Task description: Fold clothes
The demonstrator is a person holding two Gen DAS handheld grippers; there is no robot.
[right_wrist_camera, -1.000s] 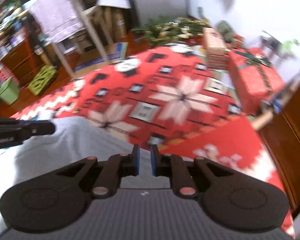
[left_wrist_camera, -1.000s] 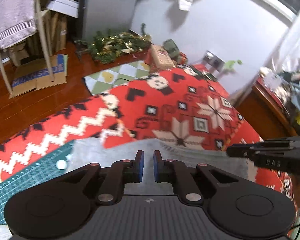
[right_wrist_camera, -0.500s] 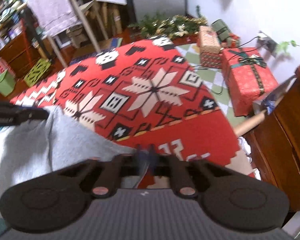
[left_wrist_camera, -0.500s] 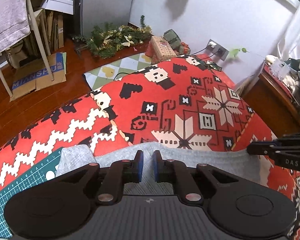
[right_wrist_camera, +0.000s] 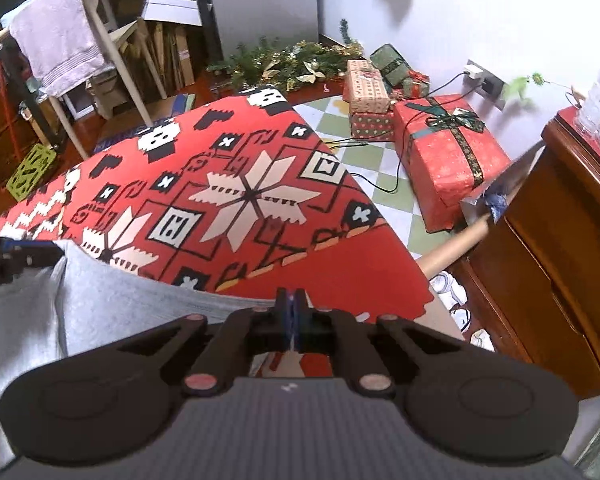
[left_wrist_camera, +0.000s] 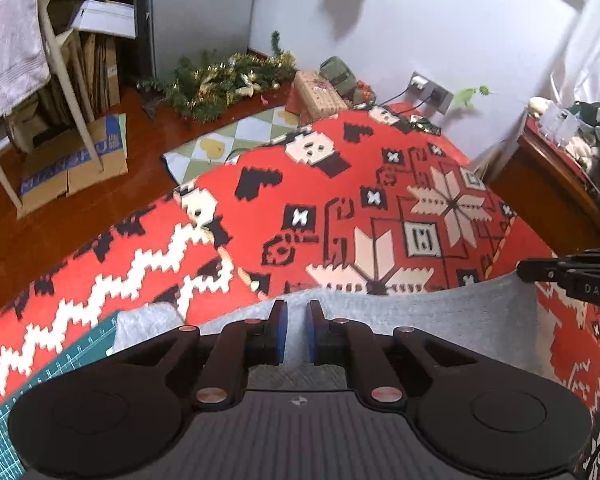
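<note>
A grey garment (left_wrist_camera: 420,320) lies on the red patterned blanket (left_wrist_camera: 340,208) just under both grippers. In the left wrist view my left gripper (left_wrist_camera: 294,330) has its blue pads close together, with grey cloth pinched between them at the garment's far edge. My right gripper (right_wrist_camera: 293,314) has its pads pressed together on the garment's (right_wrist_camera: 120,304) right edge. Seen from the left wrist, the right gripper's tip (left_wrist_camera: 540,272) lifts the cloth's corner. From the right wrist, the left gripper's tip (right_wrist_camera: 32,258) holds the other corner, and the cloth sags between them.
A green cutting mat (left_wrist_camera: 60,364) lies at the left under the garment. On the floor beyond the blanket are wrapped gift boxes (right_wrist_camera: 448,156), a garland (left_wrist_camera: 228,84) and a chair with a towel (right_wrist_camera: 60,36). A wooden cabinet (right_wrist_camera: 560,240) stands at the right.
Both grippers have drawn back with the garment, so its far edge now sits at the fingertips and more blanket shows. The right gripper's pads have gone from slightly apart to pressed together.
</note>
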